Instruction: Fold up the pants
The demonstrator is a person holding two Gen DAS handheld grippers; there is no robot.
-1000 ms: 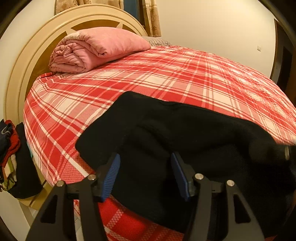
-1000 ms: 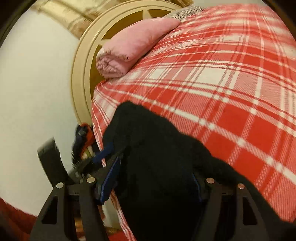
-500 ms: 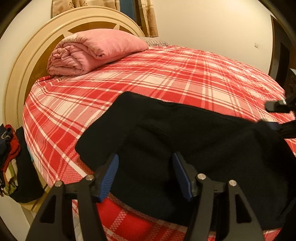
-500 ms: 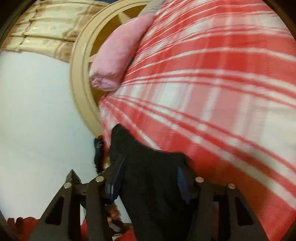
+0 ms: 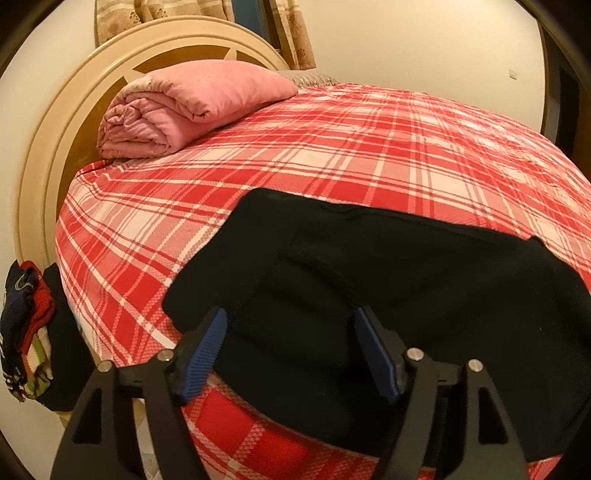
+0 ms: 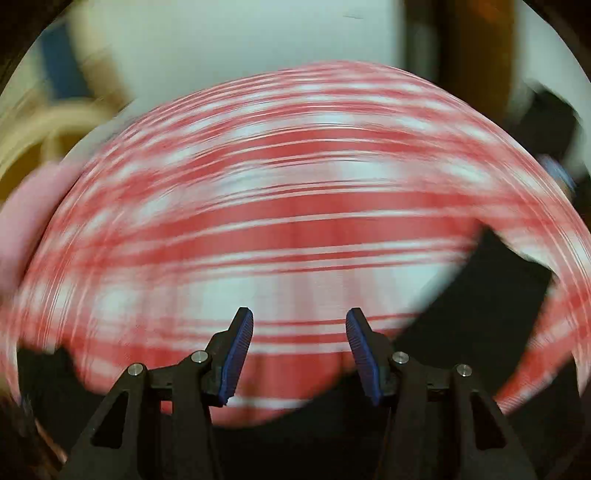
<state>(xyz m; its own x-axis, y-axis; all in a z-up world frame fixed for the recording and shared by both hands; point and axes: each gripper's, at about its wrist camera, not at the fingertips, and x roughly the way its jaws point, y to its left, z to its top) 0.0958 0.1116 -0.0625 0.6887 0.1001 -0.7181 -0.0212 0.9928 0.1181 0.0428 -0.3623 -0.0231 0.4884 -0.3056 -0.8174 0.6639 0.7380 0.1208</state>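
While the left gripper (image 5: 290, 345) hovers low at the near edge of the bed (image 5: 332, 155), its blue fingers (image 5: 207, 345) stand apart with nothing clamped; black cloth of the pants (image 5: 406, 280) shows in the gap between them, though whether the pads touch it cannot be told. Those pants lie spread on the plaid cover, running from just ahead of the left fingers out to their right, with the nearest part drooping over the bed's edge below the fingers. Farther ahead and to the left of the fingers, a rolled pink quilt (image 5: 184, 107) rests against the round headboard (image 5: 44, 155). Down at the far left, beside the bed, hangs a bundle of clothes (image 5: 26, 325), and curtains (image 5: 207, 22) hang behind the headboard.

In the right wrist view everything beyond the tool is smeared by motion blur. The right gripper (image 6: 299, 347) has its fingers (image 6: 238, 354) apart and empty, with plaid cover between them. Dark patches of pants (image 6: 498, 295) lie to the right of and beneath these fingers; their outline is too blurred to read.
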